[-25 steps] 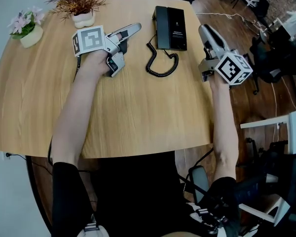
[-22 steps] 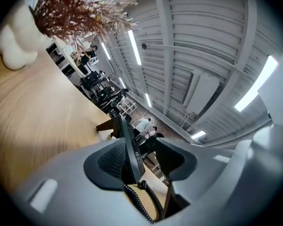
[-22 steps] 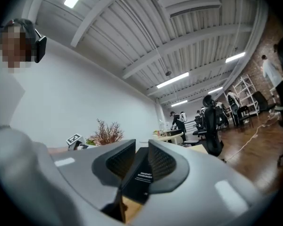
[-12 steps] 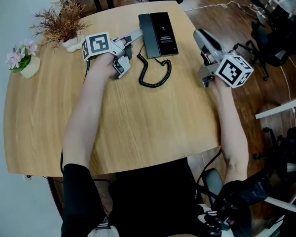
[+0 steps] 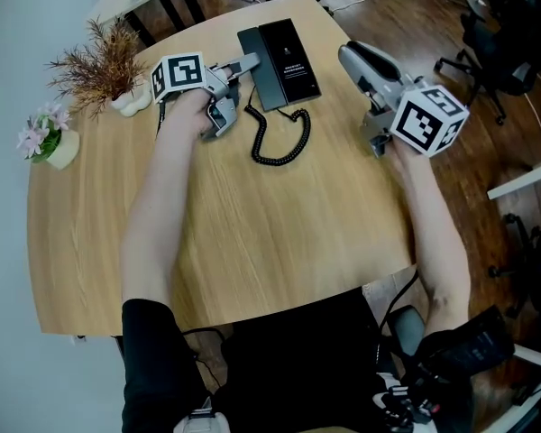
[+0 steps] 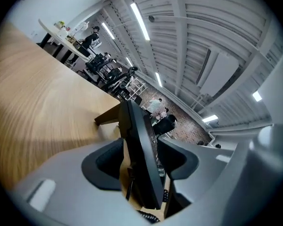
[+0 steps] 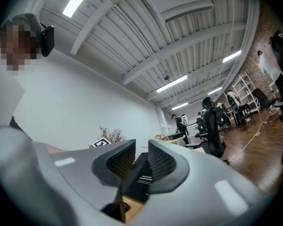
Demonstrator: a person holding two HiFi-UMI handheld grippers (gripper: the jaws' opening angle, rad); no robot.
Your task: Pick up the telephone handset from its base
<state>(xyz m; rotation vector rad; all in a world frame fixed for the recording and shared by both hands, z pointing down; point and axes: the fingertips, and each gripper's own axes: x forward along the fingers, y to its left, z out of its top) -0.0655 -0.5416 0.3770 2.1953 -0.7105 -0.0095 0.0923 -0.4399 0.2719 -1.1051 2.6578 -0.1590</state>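
Observation:
A black telephone base [image 5: 293,61] lies at the far side of the round wooden table [image 5: 252,233], with the handset [image 5: 258,75] resting along its left side and a coiled cord [image 5: 279,138] trailing toward me. My left gripper [image 5: 248,63] reaches the handset's left edge. In the left gripper view [image 6: 141,159] the jaws stand wide apart, straddling the thin black handset [image 6: 137,126] with gaps showing beside the pads. My right gripper [image 5: 356,57] hovers right of the phone. Its jaws [image 7: 141,161] are slightly apart and empty, with the telephone [image 7: 144,180] seen beyond them.
A dried plant in a white pot [image 5: 108,66] and a small pink flower pot [image 5: 50,142] stand at the table's far left. The table's right edge drops to a wooden floor with office chairs [image 5: 500,43].
My left gripper has travelled right across the table from near the dried plant until its jaws reach the handset. The right gripper has stayed beside the phone.

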